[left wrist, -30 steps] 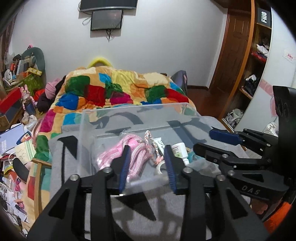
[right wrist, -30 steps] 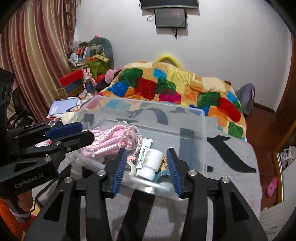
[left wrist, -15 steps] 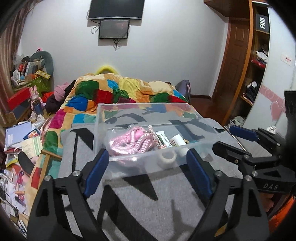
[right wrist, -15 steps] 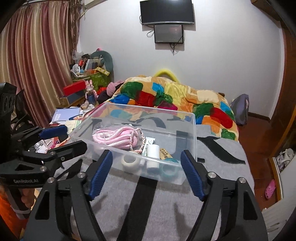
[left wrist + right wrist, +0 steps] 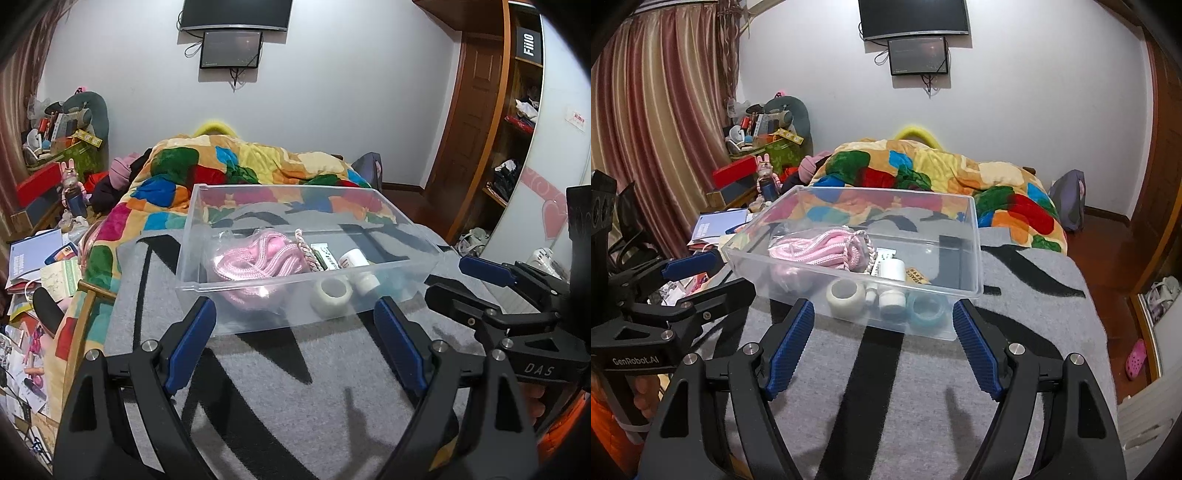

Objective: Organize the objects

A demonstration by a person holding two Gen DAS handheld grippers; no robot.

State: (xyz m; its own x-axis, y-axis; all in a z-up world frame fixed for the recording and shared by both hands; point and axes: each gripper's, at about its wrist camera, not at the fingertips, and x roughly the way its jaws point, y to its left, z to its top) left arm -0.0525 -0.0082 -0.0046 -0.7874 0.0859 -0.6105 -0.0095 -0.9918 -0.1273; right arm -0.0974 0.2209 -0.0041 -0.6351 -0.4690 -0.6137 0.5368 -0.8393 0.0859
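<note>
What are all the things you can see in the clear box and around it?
clear plastic box: one, see-through, on the blanket
pink rope: one bundle, pink, left in box
white tape roll: one, white, front of box
blue tape roll: one, pale blue, front right of box
white bottle: one, white, middle of box
grey striped blanket: one, grey and black, under box
patchwork quilt: one, many colours, behind box
screens: two, black, on wall
left gripper: one, black and blue, open
right gripper: one, black and blue, open
</note>
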